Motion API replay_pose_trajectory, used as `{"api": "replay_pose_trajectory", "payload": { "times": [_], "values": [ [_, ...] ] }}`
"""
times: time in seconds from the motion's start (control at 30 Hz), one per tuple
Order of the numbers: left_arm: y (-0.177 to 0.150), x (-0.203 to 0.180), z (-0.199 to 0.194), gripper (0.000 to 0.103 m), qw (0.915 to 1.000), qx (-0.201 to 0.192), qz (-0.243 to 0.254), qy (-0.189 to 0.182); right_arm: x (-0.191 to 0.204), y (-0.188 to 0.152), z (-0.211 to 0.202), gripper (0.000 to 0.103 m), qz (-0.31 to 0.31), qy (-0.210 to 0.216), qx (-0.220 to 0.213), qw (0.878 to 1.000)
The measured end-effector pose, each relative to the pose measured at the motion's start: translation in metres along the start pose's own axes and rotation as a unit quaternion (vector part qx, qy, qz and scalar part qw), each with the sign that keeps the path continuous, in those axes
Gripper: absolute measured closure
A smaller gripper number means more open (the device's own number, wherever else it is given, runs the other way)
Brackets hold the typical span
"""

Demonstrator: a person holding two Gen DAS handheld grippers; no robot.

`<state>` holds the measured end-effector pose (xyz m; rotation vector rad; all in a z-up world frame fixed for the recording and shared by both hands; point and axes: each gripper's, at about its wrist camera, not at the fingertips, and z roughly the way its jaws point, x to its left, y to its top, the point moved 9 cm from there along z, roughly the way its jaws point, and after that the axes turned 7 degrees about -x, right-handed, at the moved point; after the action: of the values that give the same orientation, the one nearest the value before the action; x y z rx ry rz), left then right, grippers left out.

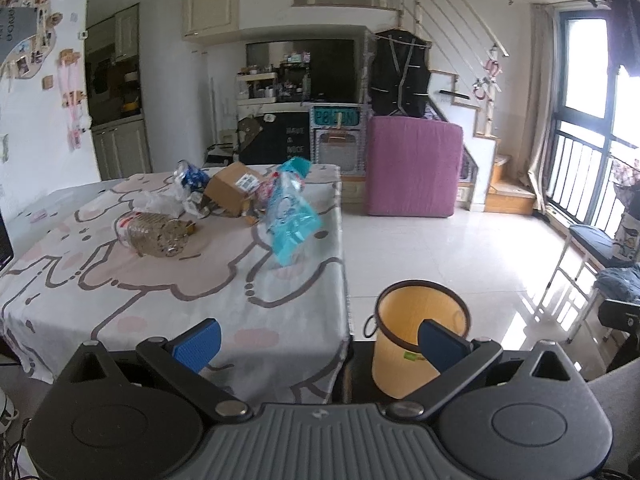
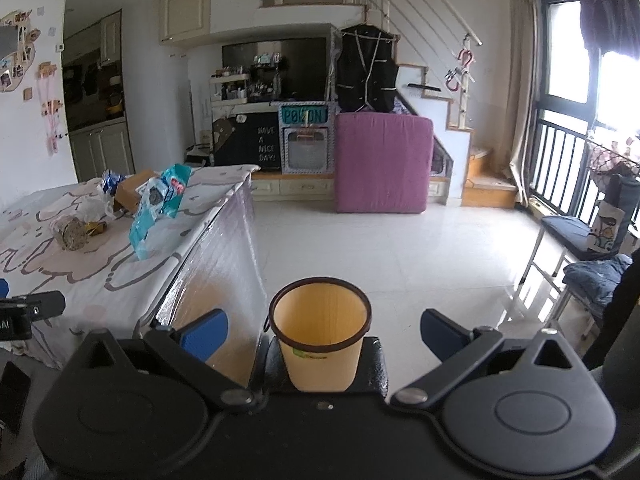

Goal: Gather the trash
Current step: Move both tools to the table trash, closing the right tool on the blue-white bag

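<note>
Both claws gape wide, empty — left gripper [image 1: 320, 344], right gripper [image 2: 322, 334]. The yellow wastebasket [image 2: 320, 344] stands beside the table's [image 1: 280, 320] right edge — trash clustered toward its far edge.

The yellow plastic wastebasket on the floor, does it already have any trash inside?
No, the right wrist view looks into the yellow plastic wastebasket and shows only its bare inner wall, with no trash inside.

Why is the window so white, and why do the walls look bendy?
In both views daylight overexposes the window and glares off the floor; the fisheye lens curves straight edges and darkens the corners. In the left view the blue bag looks slightly blurred.
</note>
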<state>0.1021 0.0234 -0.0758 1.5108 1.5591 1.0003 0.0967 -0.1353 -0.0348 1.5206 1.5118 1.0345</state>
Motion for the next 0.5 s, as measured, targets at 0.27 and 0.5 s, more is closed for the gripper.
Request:
{"api": "replay_pose_trajectory", "payload": {
  "times": [0.27,0.5],
  "values": [
    [0.003,0.039,0.030,0.000,0.9989,0.008,-0.021,0.041,0.026,0.010,0.035,0.000,-0.003,0.022,0.007,1.000],
    [0.014,0.077,0.061,0.000,0.9958,0.003,-0.030,0.086,0.063,0.021,0.076,0.000,-0.028,0.053,0.014,0.998]
  ]
}}
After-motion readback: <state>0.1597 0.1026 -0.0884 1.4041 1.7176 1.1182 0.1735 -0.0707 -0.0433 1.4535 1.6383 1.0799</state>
